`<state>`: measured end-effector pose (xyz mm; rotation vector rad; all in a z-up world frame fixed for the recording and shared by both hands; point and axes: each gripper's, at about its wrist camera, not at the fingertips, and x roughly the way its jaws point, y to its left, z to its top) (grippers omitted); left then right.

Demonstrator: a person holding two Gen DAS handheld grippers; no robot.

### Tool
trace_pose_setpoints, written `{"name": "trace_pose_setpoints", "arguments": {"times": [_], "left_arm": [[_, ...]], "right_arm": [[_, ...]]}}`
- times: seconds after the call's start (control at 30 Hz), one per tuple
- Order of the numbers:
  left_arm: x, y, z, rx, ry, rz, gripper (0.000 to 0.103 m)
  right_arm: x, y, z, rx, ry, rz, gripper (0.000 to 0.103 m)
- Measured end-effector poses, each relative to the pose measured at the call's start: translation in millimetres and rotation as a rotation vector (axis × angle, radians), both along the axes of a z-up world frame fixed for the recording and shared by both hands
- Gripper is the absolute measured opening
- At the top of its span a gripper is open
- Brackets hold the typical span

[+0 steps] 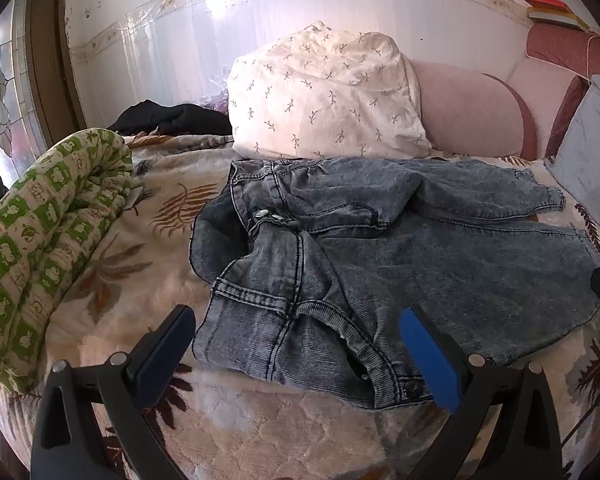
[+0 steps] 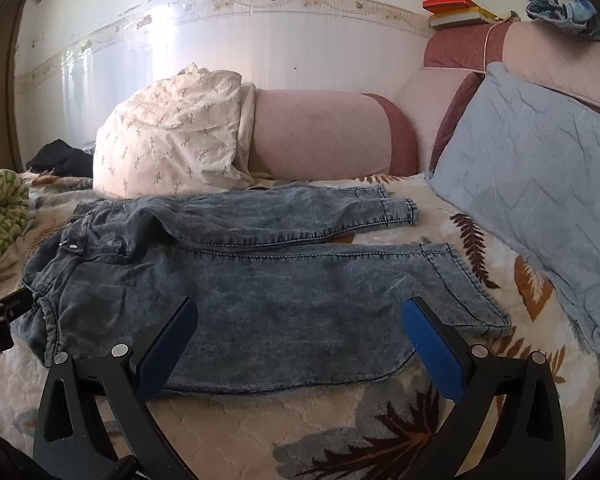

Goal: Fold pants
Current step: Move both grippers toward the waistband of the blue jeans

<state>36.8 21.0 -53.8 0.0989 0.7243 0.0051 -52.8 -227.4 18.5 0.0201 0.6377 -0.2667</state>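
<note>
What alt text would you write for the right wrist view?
Grey-blue jeans lie spread across a leaf-patterned bedspread, legs pointing right toward a blue pillow. The right tool hovers open over the nearer leg, holding nothing.

Both views downward, sharing pants (image 1: 380, 248).

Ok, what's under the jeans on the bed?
The jeans lie spread on a leaf-print blanket, which shows all around them. Behind the waistband sits a white pillow. Whatever is beneath the denim itself is covered, so I cannot tell.
</note>
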Motion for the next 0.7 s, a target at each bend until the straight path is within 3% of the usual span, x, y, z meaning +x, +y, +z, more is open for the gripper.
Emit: {"name": "trace_pose_setpoints", "arguments": {"times": [0.2,0.47,0.57,0.7], "left_arm": [[10.4,18.7,-4.7,-0.049,0.066,0.019,0.103],[29.7,76.8,-7.1,-0.088,0.060,0.235,0.103],[31.6,78.0,-10.1,-0.075,0.061,0.248,0.103],[33.3,69.7,-14.7,-0.044,0.068,0.213,0.103]], "right_arm": [[1.0,-14.5,1.9,0.048,0.022,-0.012,0.103],[-8.2,-78.2,9.0,0.174,-0.003,-0.198,0.103],[-12.1,-99.6,5.9,0.257,0.001,-0.255,0.103],[-14.1,-112.6,5.4,0.282,0.000,-0.277,0.103]]}}
